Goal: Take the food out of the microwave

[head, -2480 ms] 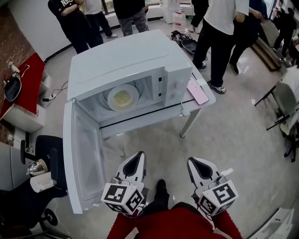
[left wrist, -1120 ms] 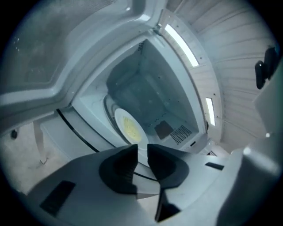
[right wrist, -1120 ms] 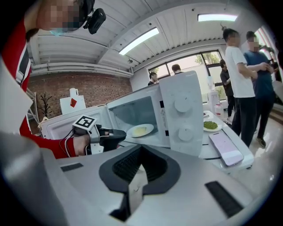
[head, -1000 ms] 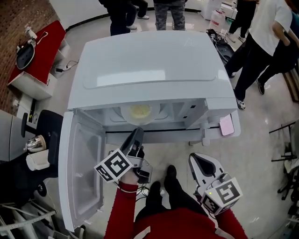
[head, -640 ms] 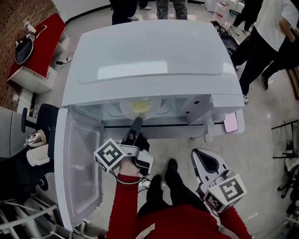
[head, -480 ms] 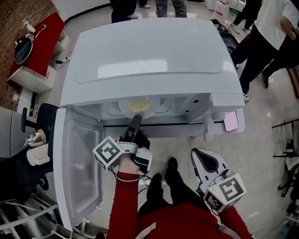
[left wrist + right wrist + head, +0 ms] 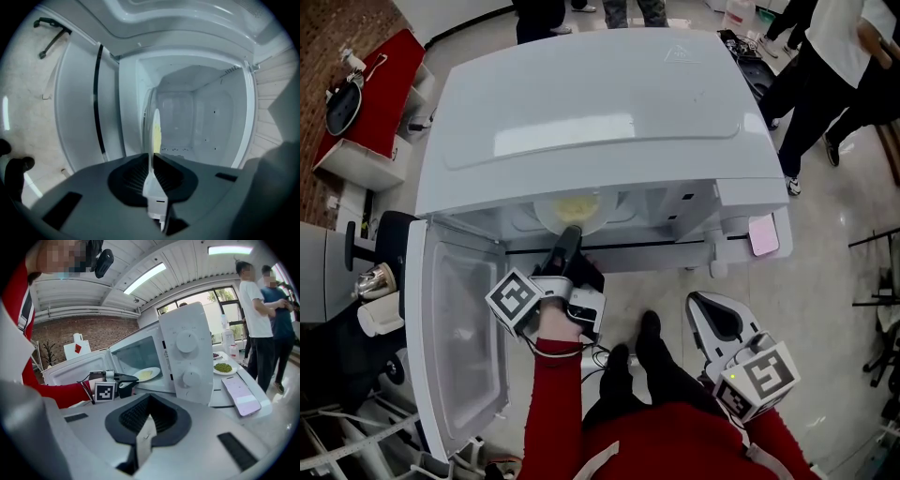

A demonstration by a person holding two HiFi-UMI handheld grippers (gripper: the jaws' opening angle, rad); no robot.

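The white microwave (image 7: 600,103) stands with its door (image 7: 459,337) swung open to the left. Inside lies a white plate (image 7: 551,212) of yellow food (image 7: 574,202). My left gripper (image 7: 570,234) reaches into the opening, its jaws shut on the plate's near rim. The left gripper view shows the plate (image 7: 154,126) edge-on, running between the black pads (image 7: 136,173). In the right gripper view, the left gripper (image 7: 131,378) meets the plate (image 7: 146,374). My right gripper (image 7: 712,314) hangs low by my body, shut and empty.
A pink phone (image 7: 761,234) lies on the table right of the microwave. A plate of green food (image 7: 224,367) sits beyond it. People (image 7: 825,66) stand at the back right. A red table with a pan (image 7: 356,103) and a chair (image 7: 356,328) are at the left.
My left gripper has risen from beside my body and pushed forward into the microwave to the plate's rim. The right gripper has stayed low.
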